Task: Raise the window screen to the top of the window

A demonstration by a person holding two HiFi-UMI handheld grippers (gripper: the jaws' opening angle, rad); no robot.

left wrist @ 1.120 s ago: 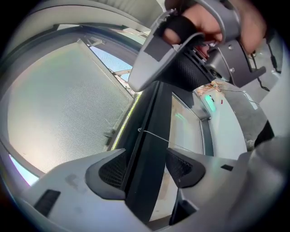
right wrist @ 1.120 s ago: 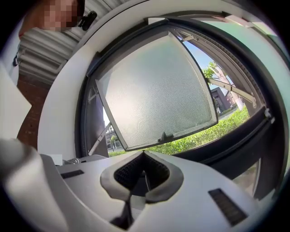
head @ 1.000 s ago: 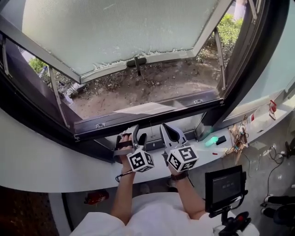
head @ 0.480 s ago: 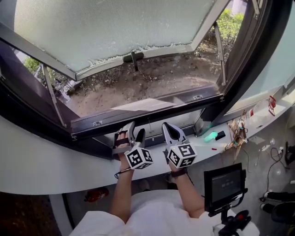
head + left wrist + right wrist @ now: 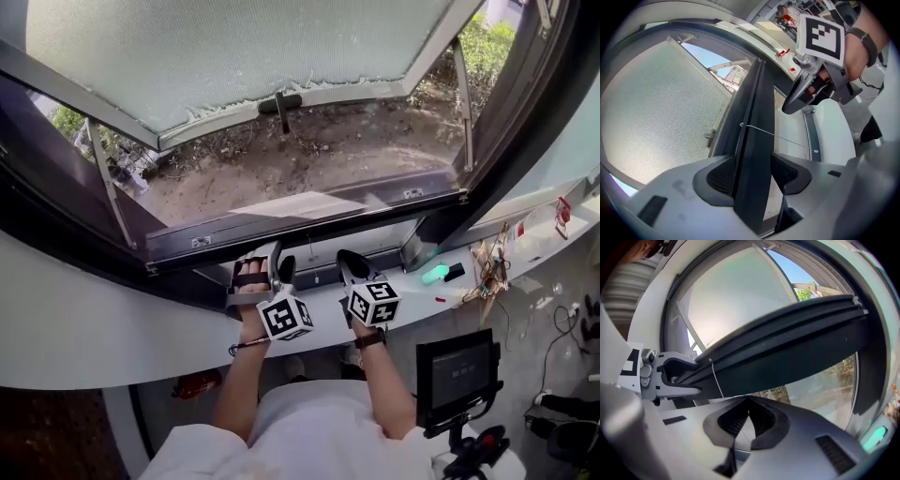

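Left gripper (image 5: pixel 754 174) is clamped on the window screen's dark pull bar (image 5: pixel 751 126), which sits low in the window (image 5: pixel 525 122); your right gripper (image 5: pixel 749 417) is closed just beneath it. Expect a light, stiff bar: hold that, never the thin cord (image 5: pixel 778 136), and keep it level.

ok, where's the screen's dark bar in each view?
Head view: the dark bar crosses the middle, slanting up to the right.
Left gripper view: it runs up the centre, held between the jaws.
Right gripper view: it slants across the middle, rising to the right.
Shared landmark: the open frosted pane, at the top, on the left, upper centre.
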